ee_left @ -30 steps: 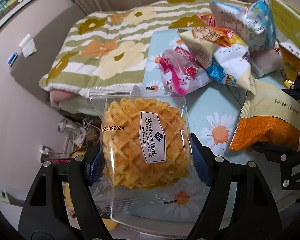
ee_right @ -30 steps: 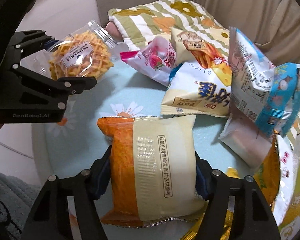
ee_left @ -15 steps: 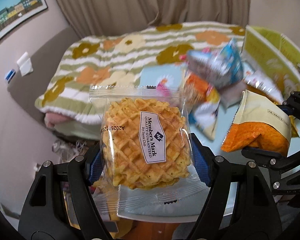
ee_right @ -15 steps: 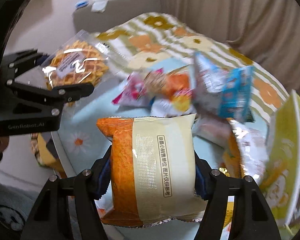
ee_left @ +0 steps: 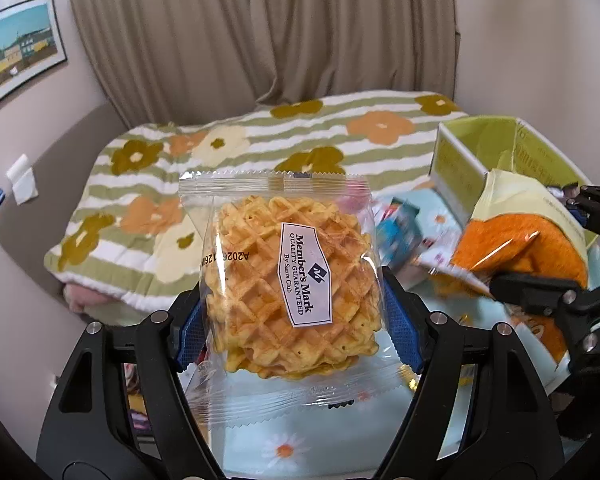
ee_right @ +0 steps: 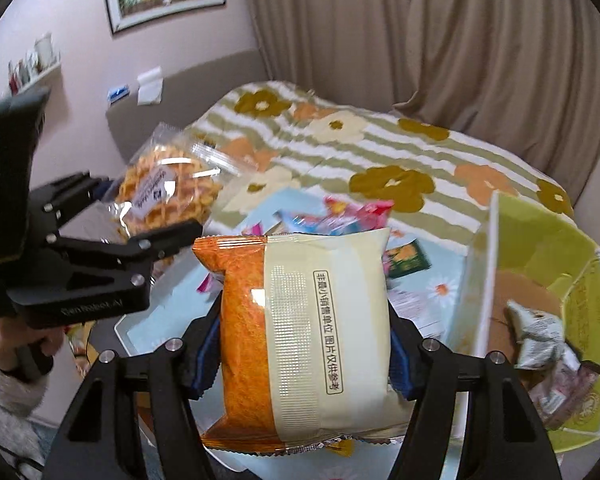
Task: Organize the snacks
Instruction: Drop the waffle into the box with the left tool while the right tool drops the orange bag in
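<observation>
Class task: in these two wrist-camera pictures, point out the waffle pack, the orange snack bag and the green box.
waffle pack (ee_left: 288,280), left wrist view, on the waffle beside the white label.
orange snack bag (ee_right: 300,344), right wrist view, on the cream panel at its middle.
green box (ee_right: 580,292), right wrist view, on its inner far wall.

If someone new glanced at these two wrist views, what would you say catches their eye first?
Probably the clear plastic packet of golden waffle biscuits, clamped in the left gripper and filling the middle of its view. Next, the orange and cream snack bag gripped upright by the right gripper. Behind them lie the green-striped floral blanket and, to the right, the open yellow-green cardboard box with a few wrapped snacks inside.
</observation>
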Available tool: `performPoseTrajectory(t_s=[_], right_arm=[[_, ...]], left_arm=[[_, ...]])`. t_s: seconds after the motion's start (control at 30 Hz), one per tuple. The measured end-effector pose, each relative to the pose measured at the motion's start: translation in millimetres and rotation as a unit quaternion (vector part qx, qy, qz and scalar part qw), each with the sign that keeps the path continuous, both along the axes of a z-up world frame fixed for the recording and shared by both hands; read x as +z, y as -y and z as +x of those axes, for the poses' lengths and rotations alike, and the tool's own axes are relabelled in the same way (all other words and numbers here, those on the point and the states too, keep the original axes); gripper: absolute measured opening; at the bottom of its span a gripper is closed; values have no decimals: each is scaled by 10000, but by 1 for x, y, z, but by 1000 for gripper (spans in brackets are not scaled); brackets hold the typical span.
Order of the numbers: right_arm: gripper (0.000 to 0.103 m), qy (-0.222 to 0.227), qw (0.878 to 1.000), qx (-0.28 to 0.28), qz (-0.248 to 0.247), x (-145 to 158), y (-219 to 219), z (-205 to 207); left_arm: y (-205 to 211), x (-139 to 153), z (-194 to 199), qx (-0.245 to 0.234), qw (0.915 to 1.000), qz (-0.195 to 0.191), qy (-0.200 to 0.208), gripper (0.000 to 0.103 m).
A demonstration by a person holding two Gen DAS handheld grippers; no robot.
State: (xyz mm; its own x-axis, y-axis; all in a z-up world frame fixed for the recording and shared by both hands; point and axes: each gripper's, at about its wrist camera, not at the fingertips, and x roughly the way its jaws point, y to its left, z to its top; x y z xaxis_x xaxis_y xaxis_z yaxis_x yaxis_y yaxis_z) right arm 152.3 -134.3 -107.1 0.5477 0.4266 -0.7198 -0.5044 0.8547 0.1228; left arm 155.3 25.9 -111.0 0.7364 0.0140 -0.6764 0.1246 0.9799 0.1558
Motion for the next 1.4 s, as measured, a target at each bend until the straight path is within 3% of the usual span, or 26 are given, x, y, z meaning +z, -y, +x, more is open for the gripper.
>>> performPoseTrajectory(t_s=[0.4,0.6,0.8,0.97,1.17,1.4], right_arm=[[63,177,9987,-479,61,30,122,27],[63,72,9956,-935,15,31,192,50],[63,-109,9916,-1291,-6,19,239,76],[63,-252,9880,-1519,96,9,257,86],[63,-443,9830,-1773,183,1,268,91],[63,-605,9789,-1952,70,-6,266,96]], left_arm=[[125,32,47,-355,9985,-417,70,73],[194,27,88,-543,9933,-976,-296,73],[246,5,120,-697,9890,-1055,-764,73],[270,-19,133,-883,9841,-1000,-1170,73],[284,-39,129,-1053,9813,-800,-1401,95],[270,-36,115,-1056,9837,-552,-1350,95]])
